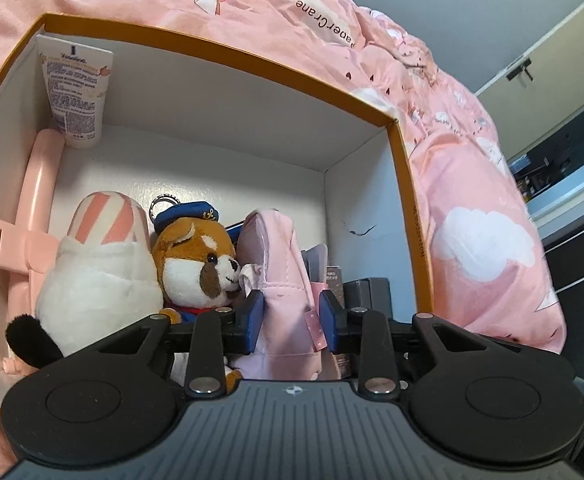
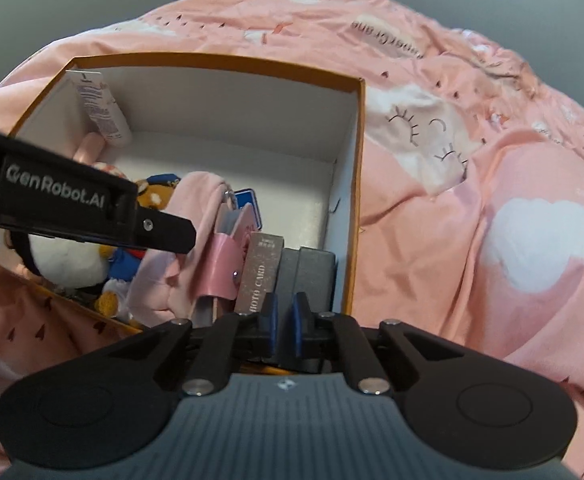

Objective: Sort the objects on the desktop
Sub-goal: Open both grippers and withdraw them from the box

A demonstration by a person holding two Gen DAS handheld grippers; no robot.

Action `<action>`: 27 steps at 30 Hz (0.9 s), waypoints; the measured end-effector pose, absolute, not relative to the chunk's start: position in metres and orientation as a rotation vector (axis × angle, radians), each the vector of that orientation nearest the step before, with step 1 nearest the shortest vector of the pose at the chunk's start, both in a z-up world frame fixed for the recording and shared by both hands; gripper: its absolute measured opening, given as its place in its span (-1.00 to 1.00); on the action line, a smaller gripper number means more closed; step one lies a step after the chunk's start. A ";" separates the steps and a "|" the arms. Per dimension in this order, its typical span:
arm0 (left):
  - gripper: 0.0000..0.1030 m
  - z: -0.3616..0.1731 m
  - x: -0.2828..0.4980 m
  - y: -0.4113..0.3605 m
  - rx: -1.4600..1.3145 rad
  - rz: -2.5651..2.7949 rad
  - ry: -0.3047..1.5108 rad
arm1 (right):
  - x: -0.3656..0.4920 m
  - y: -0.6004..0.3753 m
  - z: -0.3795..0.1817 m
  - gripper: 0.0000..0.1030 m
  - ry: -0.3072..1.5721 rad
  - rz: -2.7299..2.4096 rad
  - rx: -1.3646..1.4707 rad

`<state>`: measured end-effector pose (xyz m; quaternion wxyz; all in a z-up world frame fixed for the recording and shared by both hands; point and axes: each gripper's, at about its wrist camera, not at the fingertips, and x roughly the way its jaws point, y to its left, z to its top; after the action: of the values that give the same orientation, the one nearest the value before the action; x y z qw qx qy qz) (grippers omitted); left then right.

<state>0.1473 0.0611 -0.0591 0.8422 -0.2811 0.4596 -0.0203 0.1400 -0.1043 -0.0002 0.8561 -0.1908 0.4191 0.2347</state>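
Grippers both sit at the near end of the orange box (image 1: 406, 216). Left gripper (image 1: 292, 312) is clamped on the pink pouch (image 1: 279, 280); right gripper (image 2: 284, 320) looks pinched onto the dark grey box (image 2: 312, 276) at the near right corner.

A pink cloud-print duvet (image 2: 472, 208) lies under everything, cupboard (image 1: 552, 64) beyond.

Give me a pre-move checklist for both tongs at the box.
1. Left tongs astride pink pouch: ok.
2. Left pads pressing pouch: cannot tell.
3. Right tongs nearly closed, nothing visibly between them: ok.
4. Right tongs clear of grey case: cannot tell.
5. Free floor at the box's far end: ok.
6. Plush dog crowding pouch: not ok.
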 end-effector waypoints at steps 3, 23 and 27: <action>-0.33 -0.056 0.147 0.055 -0.543 -0.032 0.964 | 0.132 -0.106 -0.003 -0.84 0.834 0.474 -0.376; -0.32 0.025 0.087 0.005 -0.172 -0.085 0.808 | 0.092 -0.169 0.045 -0.82 0.752 0.603 -0.112; -0.32 0.025 0.073 -0.004 -0.172 -0.141 0.862 | 0.084 -0.181 0.043 -0.80 0.780 0.608 -0.127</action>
<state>0.0735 -0.0037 0.0249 0.9026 -0.0830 0.4168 -0.0683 0.0842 -0.1807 0.0432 0.8783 -0.0610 0.3738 0.2917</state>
